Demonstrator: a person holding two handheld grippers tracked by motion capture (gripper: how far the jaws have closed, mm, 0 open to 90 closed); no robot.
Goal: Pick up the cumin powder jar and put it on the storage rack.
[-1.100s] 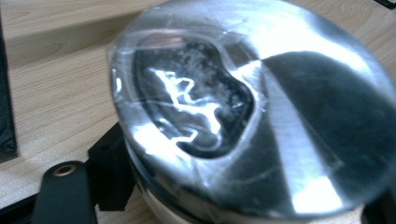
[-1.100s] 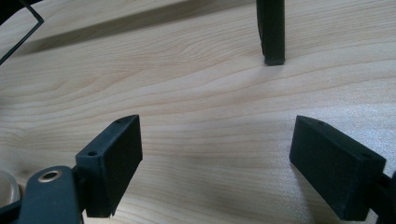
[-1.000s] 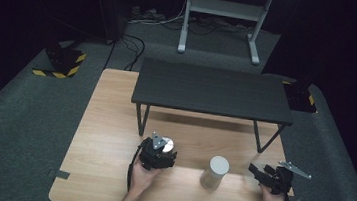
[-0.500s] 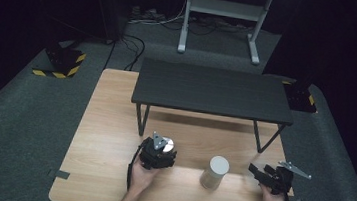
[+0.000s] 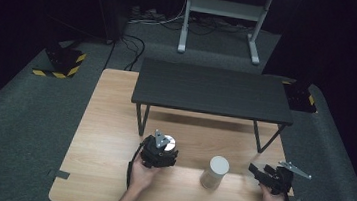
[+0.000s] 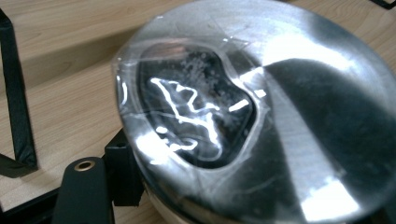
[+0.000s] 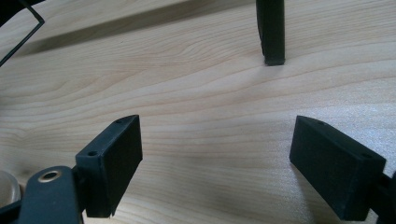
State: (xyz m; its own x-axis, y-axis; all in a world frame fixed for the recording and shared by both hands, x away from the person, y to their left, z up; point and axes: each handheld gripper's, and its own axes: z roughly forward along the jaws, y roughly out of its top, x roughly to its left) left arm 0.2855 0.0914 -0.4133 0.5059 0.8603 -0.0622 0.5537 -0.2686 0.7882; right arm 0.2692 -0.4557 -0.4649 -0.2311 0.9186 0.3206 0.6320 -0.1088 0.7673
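Note:
A round shiny metal lid point(image 6: 280, 116) with a dark patch under clear tape sits between the jaws of my left gripper point(image 5: 163, 146), and the black left finger point(image 6: 122, 172) presses against its rim. The other finger is hidden behind the lid. In the high view the lid point(image 5: 168, 141) shows as a small silver disc at the gripper's front, low over the wooden table point(image 5: 108, 123). A white cylinder point(image 5: 215, 172) stands upright between my two hands. To its right, my right gripper point(image 5: 255, 170) points left toward the cylinder. In its own view the right gripper point(image 7: 215, 168) is open over bare wood.
A low black shelf point(image 5: 213, 90) on thin legs spans the back half of the table; one leg point(image 7: 271, 32) stands just ahead of the right gripper. The table's front edge runs close below both hands. Dark carpet surrounds the table.

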